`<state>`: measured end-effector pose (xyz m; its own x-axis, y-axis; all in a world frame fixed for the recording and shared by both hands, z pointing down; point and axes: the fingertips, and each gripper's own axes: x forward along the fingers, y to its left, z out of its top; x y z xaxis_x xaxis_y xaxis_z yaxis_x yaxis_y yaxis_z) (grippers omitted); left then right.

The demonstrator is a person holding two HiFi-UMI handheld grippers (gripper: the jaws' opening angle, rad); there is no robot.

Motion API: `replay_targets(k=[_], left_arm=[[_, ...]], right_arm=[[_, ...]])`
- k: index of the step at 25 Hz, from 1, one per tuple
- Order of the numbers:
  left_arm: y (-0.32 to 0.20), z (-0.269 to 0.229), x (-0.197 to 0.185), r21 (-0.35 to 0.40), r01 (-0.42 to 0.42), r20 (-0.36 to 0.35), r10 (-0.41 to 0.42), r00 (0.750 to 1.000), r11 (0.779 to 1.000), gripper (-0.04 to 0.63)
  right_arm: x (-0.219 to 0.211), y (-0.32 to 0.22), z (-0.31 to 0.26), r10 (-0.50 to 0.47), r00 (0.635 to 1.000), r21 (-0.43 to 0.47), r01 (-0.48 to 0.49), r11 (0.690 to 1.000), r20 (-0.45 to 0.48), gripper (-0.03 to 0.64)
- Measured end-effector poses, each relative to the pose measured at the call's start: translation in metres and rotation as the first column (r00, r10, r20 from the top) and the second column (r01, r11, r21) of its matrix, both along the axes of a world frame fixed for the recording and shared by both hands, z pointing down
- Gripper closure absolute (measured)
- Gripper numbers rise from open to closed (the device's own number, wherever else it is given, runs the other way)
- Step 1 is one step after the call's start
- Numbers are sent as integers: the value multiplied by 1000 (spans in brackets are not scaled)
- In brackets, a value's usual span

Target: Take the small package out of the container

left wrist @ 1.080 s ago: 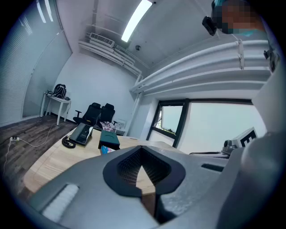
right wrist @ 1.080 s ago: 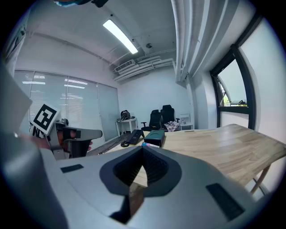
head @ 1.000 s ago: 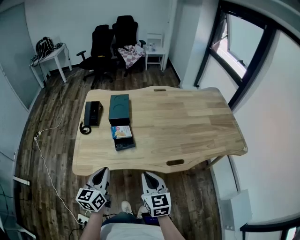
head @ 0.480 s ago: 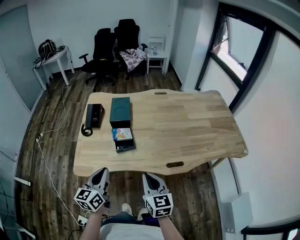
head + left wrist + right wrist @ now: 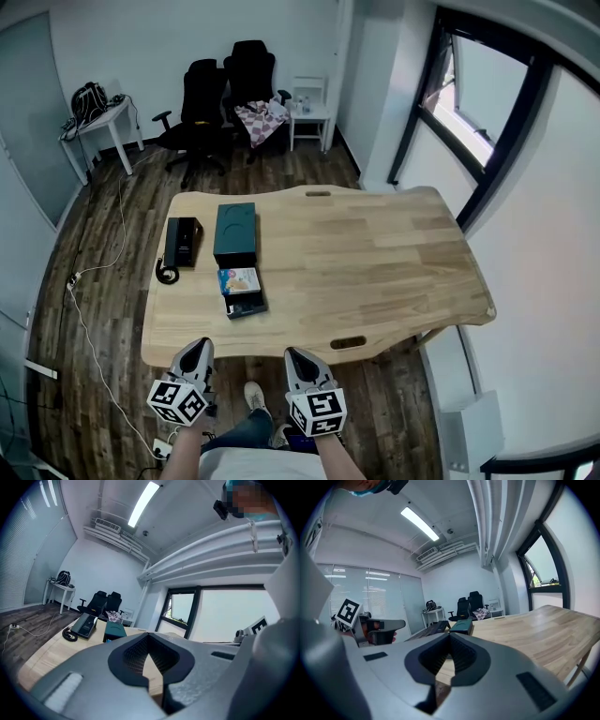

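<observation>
On the wooden table [image 5: 375, 262] lies a small dark open container [image 5: 244, 294] with a colourful small package [image 5: 239, 279] in it. Behind it stands a dark teal box [image 5: 234, 234], which also shows in the left gripper view [image 5: 115, 629] and the right gripper view [image 5: 461, 626]. My left gripper [image 5: 195, 358] and right gripper [image 5: 300, 362] hang side by side in front of the table's near edge, over the floor, well short of the container. Both are shut with nothing between their jaws; the left gripper [image 5: 149, 638] and the right gripper [image 5: 450, 638] show the same in their own views.
A black desk telephone [image 5: 181, 242] with a coiled cord lies left of the teal box. Two black office chairs [image 5: 225, 89], a white side table [image 5: 98, 117] and a white stool [image 5: 309, 112] stand at the far wall. A white cable [image 5: 89, 328] runs over the floor at left.
The head view has shifted a little, so the table sits slightly lower and further left in the frame. Both grippers stay shut in about the same place.
</observation>
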<state>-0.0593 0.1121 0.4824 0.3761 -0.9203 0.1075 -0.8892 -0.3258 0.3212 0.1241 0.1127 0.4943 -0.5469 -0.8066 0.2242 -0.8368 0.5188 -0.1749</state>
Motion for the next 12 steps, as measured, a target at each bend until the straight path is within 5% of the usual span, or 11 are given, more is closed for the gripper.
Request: replay_targets(k=[12], left_arm=[[-138,18,-35,-40,-18,21,19,1000,999,595]], right_arm=[[-39,-129,21,19,1000,-60,-19,998,-9,612]])
